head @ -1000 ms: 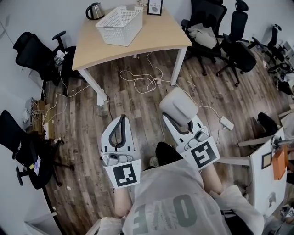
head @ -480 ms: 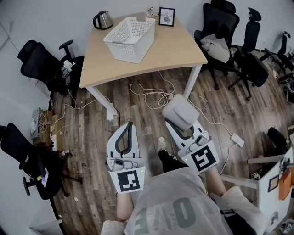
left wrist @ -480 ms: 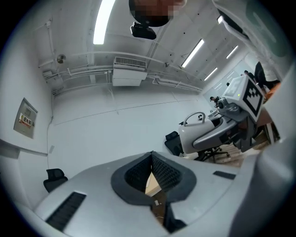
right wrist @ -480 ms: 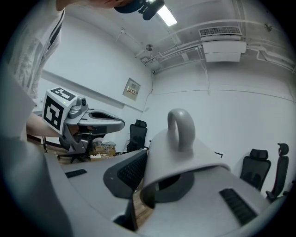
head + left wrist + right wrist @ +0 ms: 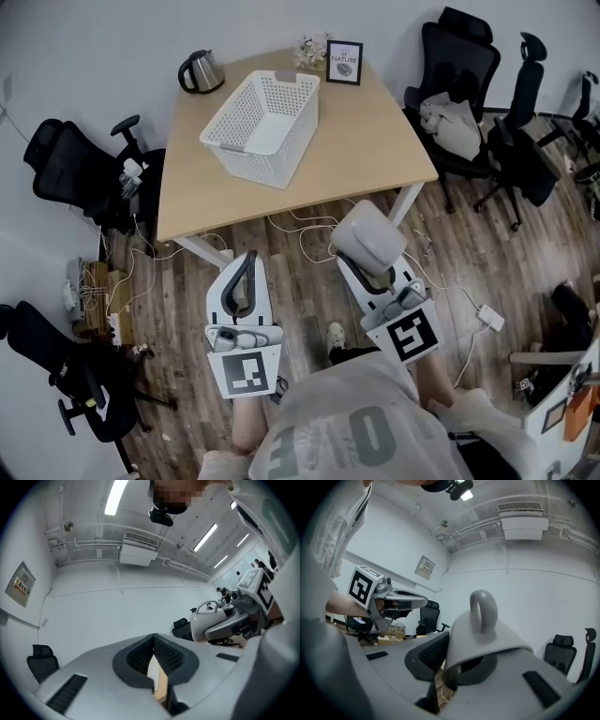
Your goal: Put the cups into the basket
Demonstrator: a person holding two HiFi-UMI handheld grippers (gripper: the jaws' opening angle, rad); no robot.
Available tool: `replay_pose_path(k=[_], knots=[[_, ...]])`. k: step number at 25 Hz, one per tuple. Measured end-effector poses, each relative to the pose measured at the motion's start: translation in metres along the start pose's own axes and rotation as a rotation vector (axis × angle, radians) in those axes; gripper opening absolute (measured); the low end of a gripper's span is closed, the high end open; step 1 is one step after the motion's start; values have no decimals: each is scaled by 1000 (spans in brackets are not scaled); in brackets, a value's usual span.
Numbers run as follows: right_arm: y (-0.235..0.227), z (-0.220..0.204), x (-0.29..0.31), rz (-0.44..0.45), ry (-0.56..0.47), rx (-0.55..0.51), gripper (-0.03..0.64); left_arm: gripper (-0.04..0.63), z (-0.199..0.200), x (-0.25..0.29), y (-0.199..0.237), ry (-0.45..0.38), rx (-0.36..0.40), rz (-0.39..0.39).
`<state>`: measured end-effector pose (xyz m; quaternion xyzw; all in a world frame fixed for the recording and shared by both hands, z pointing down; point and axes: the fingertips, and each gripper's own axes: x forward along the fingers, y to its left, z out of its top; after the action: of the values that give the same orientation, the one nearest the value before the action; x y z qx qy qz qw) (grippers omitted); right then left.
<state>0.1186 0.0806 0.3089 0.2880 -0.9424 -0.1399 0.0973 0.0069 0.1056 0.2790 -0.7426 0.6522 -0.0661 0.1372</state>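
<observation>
A grey cup (image 5: pixel 370 234) with a loop handle (image 5: pixel 483 606) is clamped by its wall in my right gripper (image 5: pixel 367 272), over the wooden floor just short of the table. In the right gripper view the cup (image 5: pixel 483 639) lies tilted over the jaws, and my right gripper (image 5: pixel 452 660) is shut on it. My left gripper (image 5: pixel 248 258) hovers beside it on the left, shut and empty; in its own view the left gripper (image 5: pixel 153 637) has its pads touching at the tip. The white lattice basket (image 5: pixel 261 127) stands empty on the table, ahead of both grippers.
The light wooden table (image 5: pixel 366 131) also carries a kettle (image 5: pixel 201 72), a framed picture (image 5: pixel 344 63) and small flowers at its far edge. Black office chairs (image 5: pixel 469 103) stand to the right and left (image 5: pixel 75 173). Cables (image 5: pixel 314 239) lie on the floor under the table.
The person has stepped towards the table, so the table and basket sit nearer and lower in the head view. Both grippers keep their pose; the cup stays in the right one.
</observation>
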Motion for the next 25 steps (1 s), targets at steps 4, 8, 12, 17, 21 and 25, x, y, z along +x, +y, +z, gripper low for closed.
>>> replay_pose_path(k=[4,8,12,17,21,25], knots=[[-35,-4,36,1,-24,20,35,11,-8,41,14,32,127,-15],[-50,-7,65,42,-19,10,35,11,-15,66,28,64,127,3],[-60,-13,91,62,-4,17,35,11,-20,87,38,77,150,1],[-70,-18,123,68,23,-11,35,11,-33,118,63,63,130,0],[-95,-16,156,19,20,-16,35,11,-42,157,91,31,114,-9],[-119,-9,198,-29,12,-4,35,10,-49,199,124,3,110,-28]])
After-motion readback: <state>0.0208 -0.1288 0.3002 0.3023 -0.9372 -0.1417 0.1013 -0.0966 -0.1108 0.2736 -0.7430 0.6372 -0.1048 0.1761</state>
